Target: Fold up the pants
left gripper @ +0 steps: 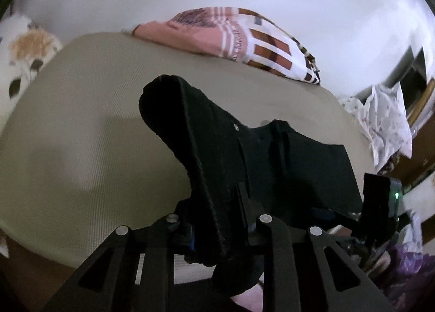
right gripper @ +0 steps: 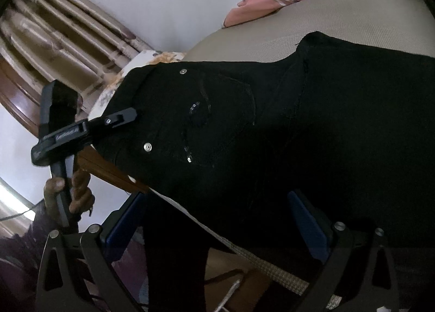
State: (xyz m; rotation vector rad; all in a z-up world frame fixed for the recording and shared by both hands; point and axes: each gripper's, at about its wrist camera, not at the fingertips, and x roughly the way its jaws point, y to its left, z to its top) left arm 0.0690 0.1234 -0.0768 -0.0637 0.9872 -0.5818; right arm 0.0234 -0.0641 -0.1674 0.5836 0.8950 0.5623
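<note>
Nearest us in the left wrist view, the left gripper (left gripper: 217, 230) is clamped on a bunched ridge of the black denim pants (left gripper: 272, 154), which rises in a stiff crest between its fingers. The pants lie across the beige woven mattress (left gripper: 81, 121), near its front edge, with part of the cloth hanging over the side in the right wrist view. There the right gripper (right gripper: 217, 230) has its blue-padded fingers (right gripper: 307, 225) spread wide around the dark fabric, gripping nothing that we can see.

We judge the cloth to be fairly heavy and firm for a garment: it holds a fold line and will drape, not flutter, and it should not slip from rubber pads. The waistband end, marked by the metal rivets (right gripper: 147, 147) and the curved pocket stitching, looks thickest, so we would take hold at the band or along a side seam, where several layers give a sure bite.

The left tool, seen from the right wrist camera, carries small white lettering on its body that we cannot read. Beyond the pants, a pink and white pillow with brown checks (left gripper: 244, 37) rests at the far edge of the mattress; its printed words are too small to make out with certainty. A flowered white cloth (left gripper: 386, 121) hangs off to the right.
</note>
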